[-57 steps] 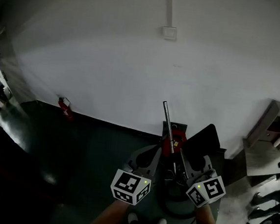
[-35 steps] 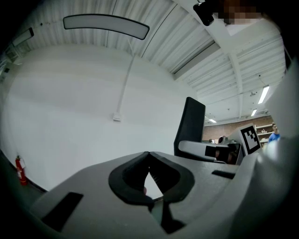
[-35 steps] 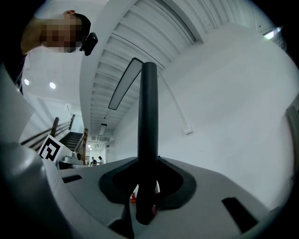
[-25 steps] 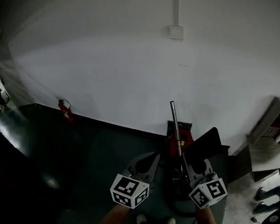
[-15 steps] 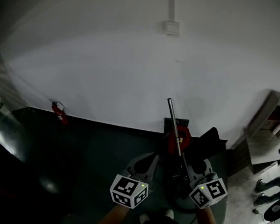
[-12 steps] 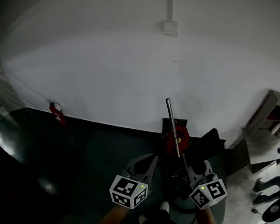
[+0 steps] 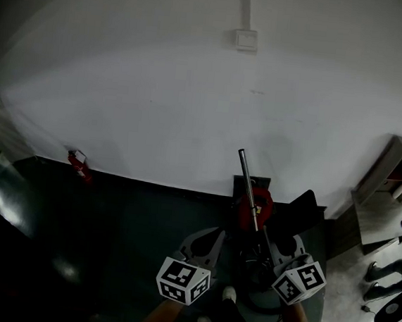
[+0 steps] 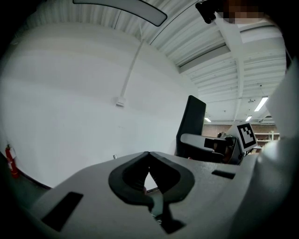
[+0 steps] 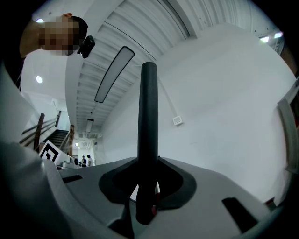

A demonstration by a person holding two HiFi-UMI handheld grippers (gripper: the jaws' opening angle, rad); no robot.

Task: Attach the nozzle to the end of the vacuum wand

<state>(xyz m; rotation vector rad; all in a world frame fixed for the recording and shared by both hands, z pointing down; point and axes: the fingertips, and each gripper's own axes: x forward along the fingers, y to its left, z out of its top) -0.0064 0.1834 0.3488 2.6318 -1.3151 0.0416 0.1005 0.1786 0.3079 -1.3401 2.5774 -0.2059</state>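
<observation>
Both grippers have sunk slightly; right gripper [image 9: 147, 179] pinches the vacuum wand [image 7: 249, 193]; left gripper [image 8: 148, 164] has jaws pressed together, empty; spread them before fetching the nozzle.

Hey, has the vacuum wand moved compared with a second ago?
Yes, slightly downward: the tip of the vacuum wand now sits farther below the wall box than it did then.

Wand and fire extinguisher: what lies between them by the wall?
Nothing: in the head view only bare dark floor runs from extinguisher to wand.
</observation>
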